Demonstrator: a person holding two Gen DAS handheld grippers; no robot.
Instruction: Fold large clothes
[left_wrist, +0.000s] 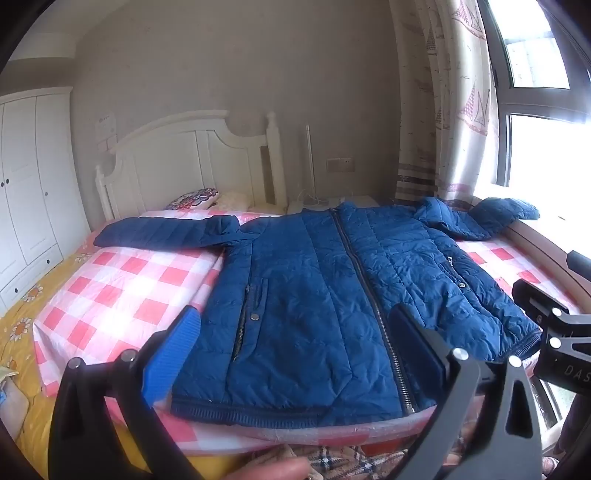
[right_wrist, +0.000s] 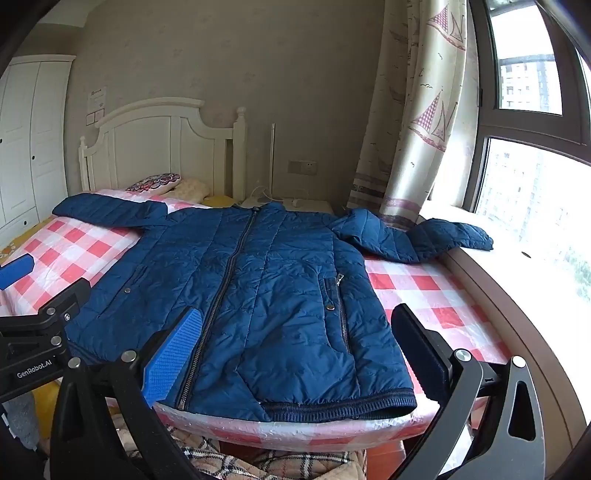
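Observation:
A blue quilted jacket (left_wrist: 317, 295) lies flat and zipped, front up, on a pink-and-white checked sheet (left_wrist: 122, 288), hem toward me, both sleeves spread out sideways. It also shows in the right wrist view (right_wrist: 266, 295). My left gripper (left_wrist: 295, 343) is open and empty, hovering over the left half of the hem. My right gripper (right_wrist: 295, 347) is open and empty over the right half of the hem. The right gripper's body shows at the right edge of the left wrist view (left_wrist: 554, 332), and the left gripper shows at the left edge of the right wrist view (right_wrist: 37, 325).
The sheet covers a bed with a white headboard (right_wrist: 162, 147) and pillows (right_wrist: 155, 182). A window sill (right_wrist: 517, 280) runs along the right, under the right sleeve end (right_wrist: 454, 234). A curtain (right_wrist: 417, 122), a nightstand (right_wrist: 291, 205) and a white wardrobe (left_wrist: 29, 199) stand around. A plaid blanket (right_wrist: 236, 461) lies below the near edge.

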